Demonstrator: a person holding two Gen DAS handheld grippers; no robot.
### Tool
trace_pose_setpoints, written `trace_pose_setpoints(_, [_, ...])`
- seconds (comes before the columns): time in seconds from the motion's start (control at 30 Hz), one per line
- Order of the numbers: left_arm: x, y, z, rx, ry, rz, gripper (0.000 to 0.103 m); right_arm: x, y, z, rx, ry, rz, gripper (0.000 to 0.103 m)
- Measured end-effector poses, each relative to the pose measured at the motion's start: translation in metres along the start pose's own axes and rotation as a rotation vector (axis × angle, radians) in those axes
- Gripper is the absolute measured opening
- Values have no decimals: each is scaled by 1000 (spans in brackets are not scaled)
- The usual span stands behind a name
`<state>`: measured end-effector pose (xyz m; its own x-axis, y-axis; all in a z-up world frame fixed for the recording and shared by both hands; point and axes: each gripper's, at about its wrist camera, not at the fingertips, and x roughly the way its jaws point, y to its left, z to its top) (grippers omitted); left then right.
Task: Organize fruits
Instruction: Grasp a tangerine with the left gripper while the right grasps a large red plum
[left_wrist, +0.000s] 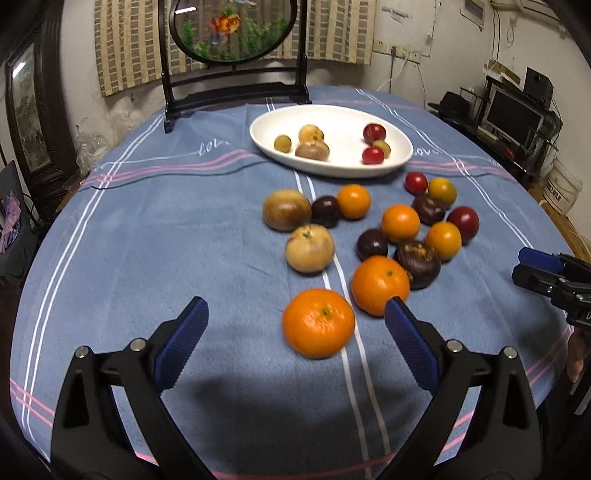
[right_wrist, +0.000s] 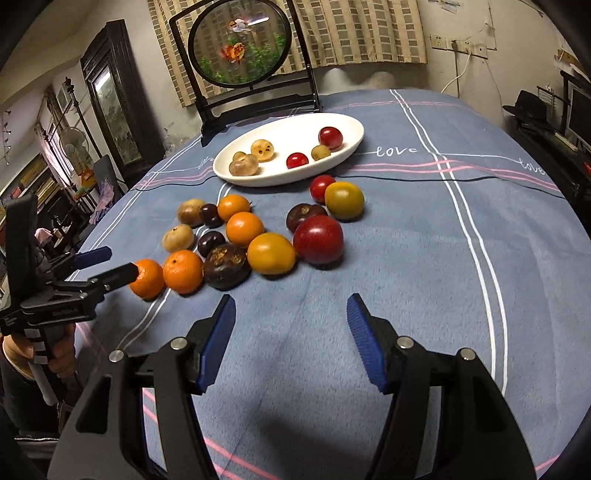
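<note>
Fruit lies scattered over the blue tablecloth in our left wrist view, with the white oval dish beyond it already holding a few small pieces. Our left gripper has its jaws spread wide and empty, and the nearest orange sits on the cloth just ahead, between the line of the two blue pads but not touched by either. A second orange lies just behind it, so we judge we should come down squarely over the near one and close gently, without nudging its neighbour into a roll.

From our right wrist view, our right gripper hangs over bare cloth with its jaws parted about halfway and nothing between them. The closest fruits are the yellow one and the big red one, a little ahead. The dish stands behind the heap. We should keep this gripper clear of the left one, which reaches in at the left edge beside the oranges, and choose fruit from the right side of the pile.
</note>
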<state>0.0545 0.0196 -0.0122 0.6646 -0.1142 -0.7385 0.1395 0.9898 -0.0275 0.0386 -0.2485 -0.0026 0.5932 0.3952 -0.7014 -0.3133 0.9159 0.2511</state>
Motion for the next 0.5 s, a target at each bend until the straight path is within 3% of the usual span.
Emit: trace_pose_setpoints(0.5, [18, -5, -5, 8, 38, 13, 98, 7, -5, -7, 13, 23, -9, 63])
